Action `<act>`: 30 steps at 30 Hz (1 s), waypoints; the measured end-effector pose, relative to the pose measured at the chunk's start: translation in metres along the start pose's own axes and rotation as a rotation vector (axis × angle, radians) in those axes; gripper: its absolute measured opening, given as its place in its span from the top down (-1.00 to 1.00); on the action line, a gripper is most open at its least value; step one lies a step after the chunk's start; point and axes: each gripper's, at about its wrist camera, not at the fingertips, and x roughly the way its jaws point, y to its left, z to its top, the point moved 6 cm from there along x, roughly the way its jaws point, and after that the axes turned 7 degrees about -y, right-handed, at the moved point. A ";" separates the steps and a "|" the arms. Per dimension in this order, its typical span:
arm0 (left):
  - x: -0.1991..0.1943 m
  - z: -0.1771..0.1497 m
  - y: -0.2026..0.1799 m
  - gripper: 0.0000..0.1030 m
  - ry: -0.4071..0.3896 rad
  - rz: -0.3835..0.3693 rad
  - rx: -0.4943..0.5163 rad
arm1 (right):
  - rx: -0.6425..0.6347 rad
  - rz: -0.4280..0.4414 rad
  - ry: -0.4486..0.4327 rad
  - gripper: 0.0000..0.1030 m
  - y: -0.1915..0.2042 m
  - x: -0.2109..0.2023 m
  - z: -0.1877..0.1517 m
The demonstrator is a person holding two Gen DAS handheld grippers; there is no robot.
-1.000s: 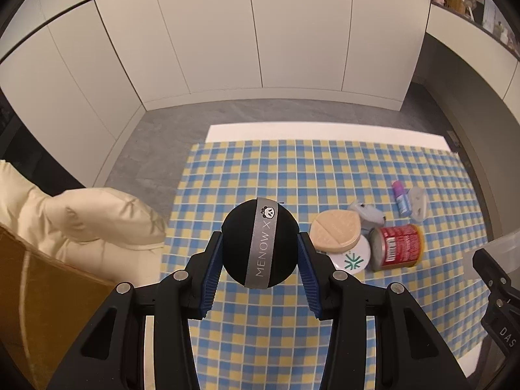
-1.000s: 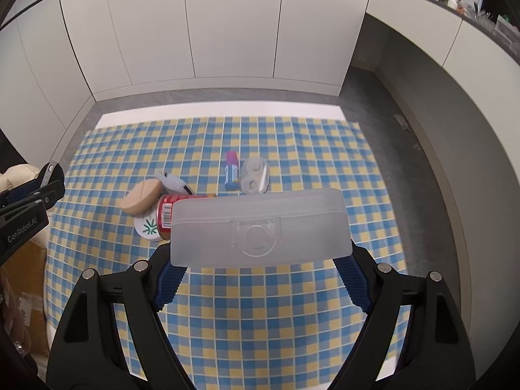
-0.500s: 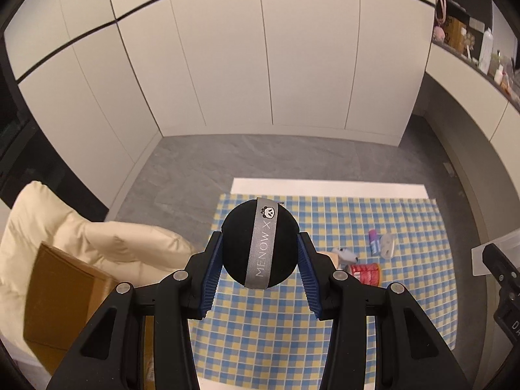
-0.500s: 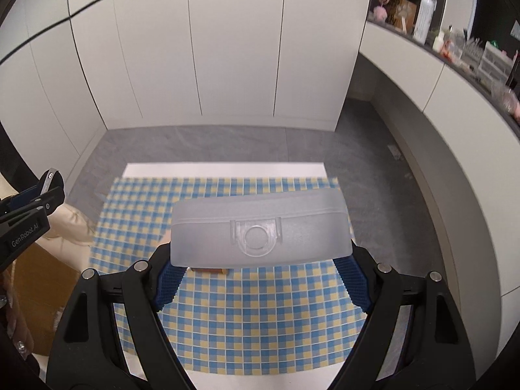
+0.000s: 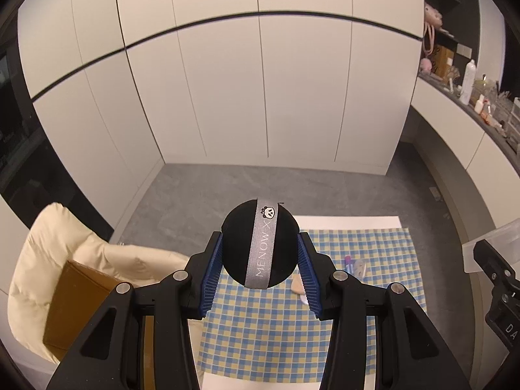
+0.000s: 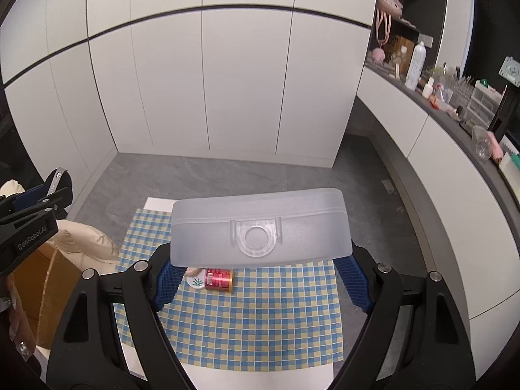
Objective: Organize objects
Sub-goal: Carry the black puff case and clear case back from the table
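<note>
White cabinet doors [image 5: 227, 97] fill the upper half of both views, above a grey floor [image 5: 260, 188]. Lower down lies a desk [image 6: 227, 373] covered by a blue-and-yellow checked cloth [image 6: 260, 318].

At centre of the left wrist view, the left tongs [image 5: 260, 260] are closed partway on a black ball [image 5: 237, 247] with a grey "MENOW" ribbon, its blue pads pressing both sides. Behind it, right of centre on the cloth, sit a small pink-capped tube [image 5: 347, 261], a clear item and a tan piece, all too small to identify further.

In the right wrist view, the right tongs [image 6: 260, 279] stand wide, clamped on the 2 ends of a frosted plastic box [image 6: 260, 227] held above the cloth at centre. Just below the box a red can [image 6: 219, 280] lies on its side, touching a white round lid [image 6: 195, 282] with a green mark.

At lower left, a cream cushion [image 5: 81, 253] rests against a brown cardboard box [image 5: 74, 308].
</note>
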 end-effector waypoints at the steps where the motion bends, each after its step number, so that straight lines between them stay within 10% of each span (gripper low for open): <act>1: -0.007 0.002 0.000 0.13 -0.010 -0.007 0.000 | -0.001 0.003 -0.007 -0.64 0.000 -0.006 0.004; 30: -0.032 -0.012 -0.006 0.12 -0.007 -0.056 0.003 | -0.014 0.031 -0.009 -0.64 0.011 -0.030 -0.001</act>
